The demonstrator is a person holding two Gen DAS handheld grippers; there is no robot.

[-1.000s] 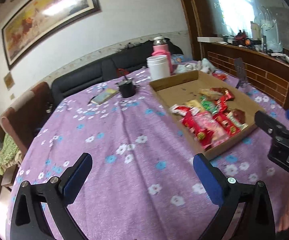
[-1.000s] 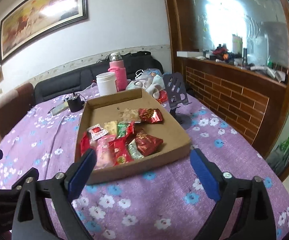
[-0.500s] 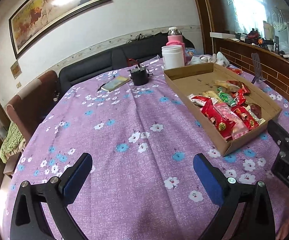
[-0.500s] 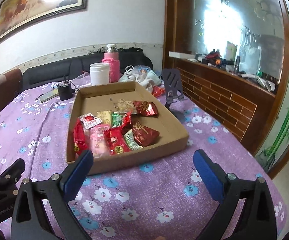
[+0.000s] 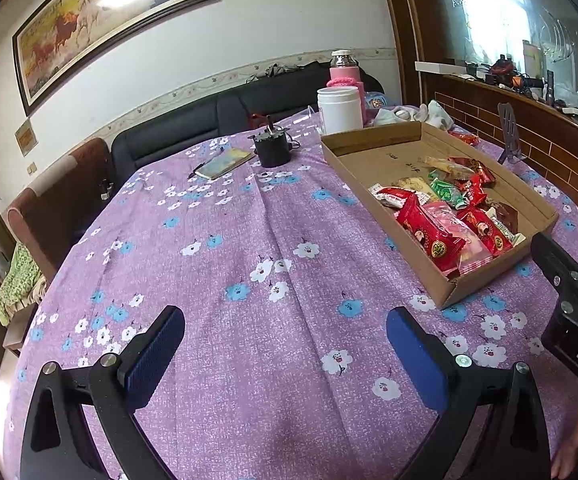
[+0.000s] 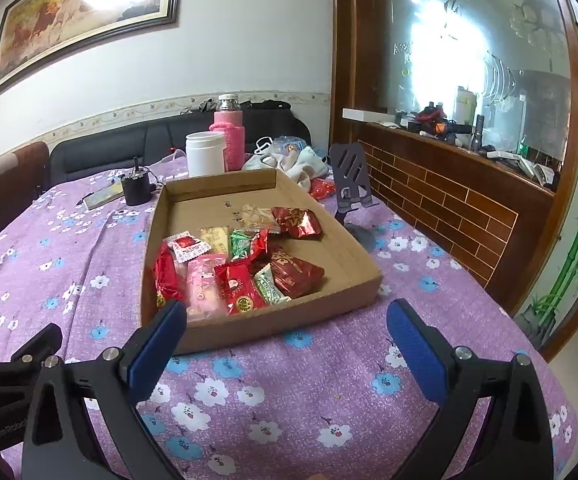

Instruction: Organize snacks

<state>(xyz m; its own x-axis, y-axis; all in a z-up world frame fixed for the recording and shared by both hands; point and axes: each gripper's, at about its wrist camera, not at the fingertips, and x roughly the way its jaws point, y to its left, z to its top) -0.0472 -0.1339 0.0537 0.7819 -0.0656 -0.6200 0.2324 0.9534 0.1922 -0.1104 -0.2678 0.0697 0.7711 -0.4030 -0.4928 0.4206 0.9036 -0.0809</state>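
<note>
A shallow cardboard tray [image 6: 353,264] [image 5: 369,142] sits on the purple flowered tablecloth and holds several wrapped snacks [image 6: 241,268] [image 5: 445,216], mostly red, some green and pink. My right gripper [image 6: 287,330] hovers open just in front of the tray's near wall, nothing between its blue pads. My left gripper [image 5: 283,340] is open over bare cloth, to the left of the tray. The right gripper's black body [image 5: 569,300] shows at the right edge of the left wrist view.
Behind the tray stand a white jar [image 6: 205,154], a pink-sleeved flask [image 6: 229,136], a black cup [image 6: 135,188], a notebook [image 5: 225,162] and crumpled bags [image 6: 293,160]. A phone stand [image 6: 351,188] sits right of the tray. A sofa and brick counter surround the table.
Both grippers have drawn back and risen a little from the tray; it now looks farther and more of the tablecloth shows. Both stay open.
</note>
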